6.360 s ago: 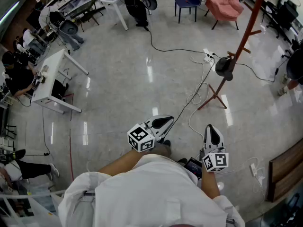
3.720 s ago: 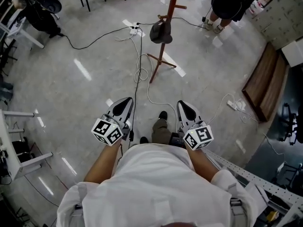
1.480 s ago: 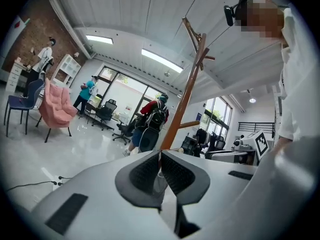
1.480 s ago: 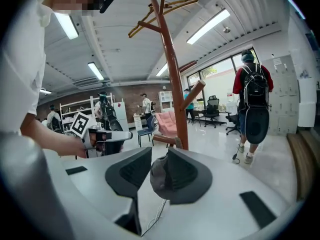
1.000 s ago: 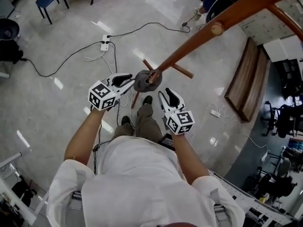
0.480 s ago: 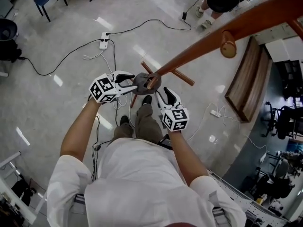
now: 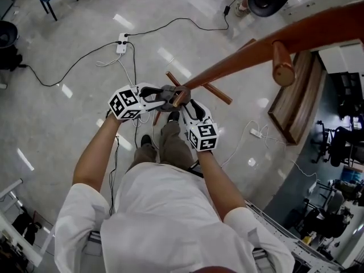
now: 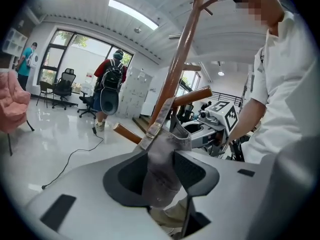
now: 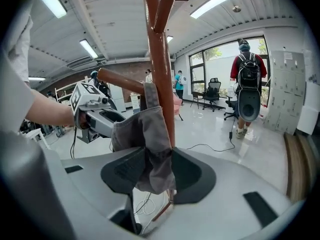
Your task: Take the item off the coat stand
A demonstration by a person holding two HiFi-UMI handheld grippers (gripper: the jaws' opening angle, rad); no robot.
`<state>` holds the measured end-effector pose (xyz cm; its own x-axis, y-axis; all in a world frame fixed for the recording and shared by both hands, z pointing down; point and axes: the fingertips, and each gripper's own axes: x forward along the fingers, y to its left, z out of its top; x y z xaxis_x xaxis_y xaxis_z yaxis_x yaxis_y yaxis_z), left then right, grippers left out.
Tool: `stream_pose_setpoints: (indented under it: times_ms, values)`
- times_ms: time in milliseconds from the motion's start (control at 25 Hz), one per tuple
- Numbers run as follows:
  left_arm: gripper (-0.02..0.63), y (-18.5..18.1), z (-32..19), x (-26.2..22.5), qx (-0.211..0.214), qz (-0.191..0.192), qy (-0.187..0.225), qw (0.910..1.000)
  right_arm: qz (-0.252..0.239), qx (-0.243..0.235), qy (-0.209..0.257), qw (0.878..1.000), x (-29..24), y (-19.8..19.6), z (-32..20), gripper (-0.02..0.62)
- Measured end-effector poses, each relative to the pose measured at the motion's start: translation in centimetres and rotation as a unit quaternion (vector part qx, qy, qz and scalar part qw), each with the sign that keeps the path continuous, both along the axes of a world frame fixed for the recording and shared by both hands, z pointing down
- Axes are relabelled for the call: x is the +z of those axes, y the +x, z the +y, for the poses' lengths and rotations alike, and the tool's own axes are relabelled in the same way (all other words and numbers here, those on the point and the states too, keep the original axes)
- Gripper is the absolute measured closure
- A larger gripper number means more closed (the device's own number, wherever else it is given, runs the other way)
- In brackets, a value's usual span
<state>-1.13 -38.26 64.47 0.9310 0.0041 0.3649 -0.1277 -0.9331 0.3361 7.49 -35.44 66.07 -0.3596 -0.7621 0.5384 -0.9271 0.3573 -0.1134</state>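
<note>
A grey cap (image 7: 169, 93) hangs by its strap from a peg low on the brown wooden coat stand (image 7: 239, 56). My left gripper (image 7: 161, 94) comes at it from the left and my right gripper (image 7: 183, 103) from the right. In the left gripper view the cap's cloth (image 8: 167, 144) hangs down between the left gripper's (image 8: 161, 174) spread jaws. The right gripper view shows the cap (image 9: 145, 134) between the right gripper's (image 9: 155, 174) jaws, against the pole (image 9: 162, 59). Both pairs of jaws have just been opening and do not clamp the cloth.
The stand's feet (image 7: 213, 90) spread over the shiny floor by my legs (image 7: 170, 141). Cables and a power strip (image 7: 122, 38) lie on the floor to the left. A wooden panel (image 7: 296, 101) lies at the right. A person with a backpack (image 9: 247, 81) walks off in the distance.
Both grippers have sunk and closed in on the cap from either side. Their jaws stand wider than a second ago. The cap still hangs on its peg.
</note>
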Motion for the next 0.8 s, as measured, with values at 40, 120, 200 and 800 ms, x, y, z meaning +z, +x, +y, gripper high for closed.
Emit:
stream_pose_setpoints:
  times_ms: [40, 120, 200, 800]
  values:
    - [0.433, 0.1, 0.0, 0.0, -0.003, 0.002, -0.002, 1.0000, 0.004, 0.002, -0.001, 1.000, 0.1, 0.1, -0.1, 0.431]
    - [0.461, 0.3, -0.2, 0.2, -0.011, 0.007, -0.004, 0.9999, 0.008, 0.007, -0.004, 1.000, 0.4, 0.2, -0.2, 0.432]
    - [0.488, 0.3, -0.3, 0.4, -0.020, 0.012, -0.008, 0.9997, 0.014, 0.012, -0.003, 1.000, 0.5, 0.1, -0.3, 0.449]
    - [0.588, -0.7, -0.4, -1.7, -0.054, 0.049, -0.029, 0.9970, -0.030, 0.039, -0.010, 0.999, -1.0, 0.9, -0.4, 0.537]
